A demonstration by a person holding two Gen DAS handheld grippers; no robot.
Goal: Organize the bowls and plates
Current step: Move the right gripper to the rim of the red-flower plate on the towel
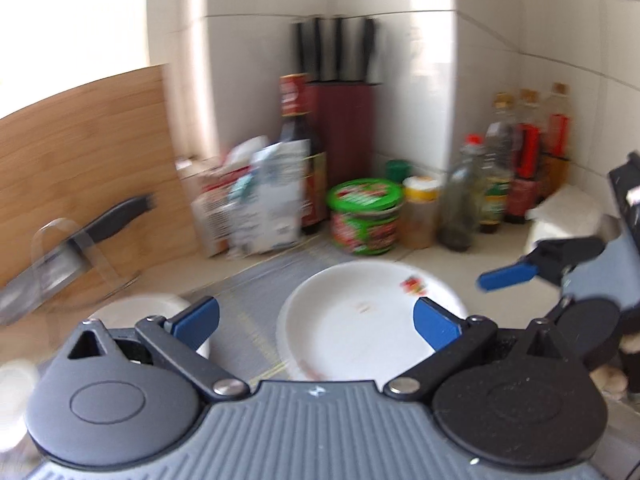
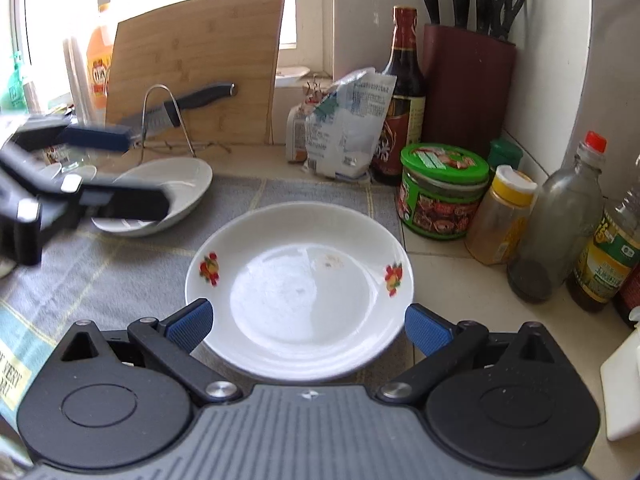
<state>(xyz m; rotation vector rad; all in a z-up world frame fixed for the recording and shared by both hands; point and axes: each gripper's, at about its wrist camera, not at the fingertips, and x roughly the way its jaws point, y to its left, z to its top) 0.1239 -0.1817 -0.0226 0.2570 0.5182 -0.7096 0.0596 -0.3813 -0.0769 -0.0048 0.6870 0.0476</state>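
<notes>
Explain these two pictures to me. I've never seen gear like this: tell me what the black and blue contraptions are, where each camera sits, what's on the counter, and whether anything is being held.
There is no robot here. A person holds a two-finger gripper in each hand, and a wide-angle camera on each looks forward along its blue-padded fingers. One picture comes from the left gripper, the other from the right gripper; each also shows in the other's view.

On the counter a grey cloth carries a white plate with fruit motifs and a plain white dish behind it. Around them stand a cutting board, a knife on a wire stand, a knife block, a dark sauce bottle, a green-lidded jar and more bottles.

Nothing is held. Both grippers are open; the right one's fingers flank the decorated plate without pressing it.
</notes>
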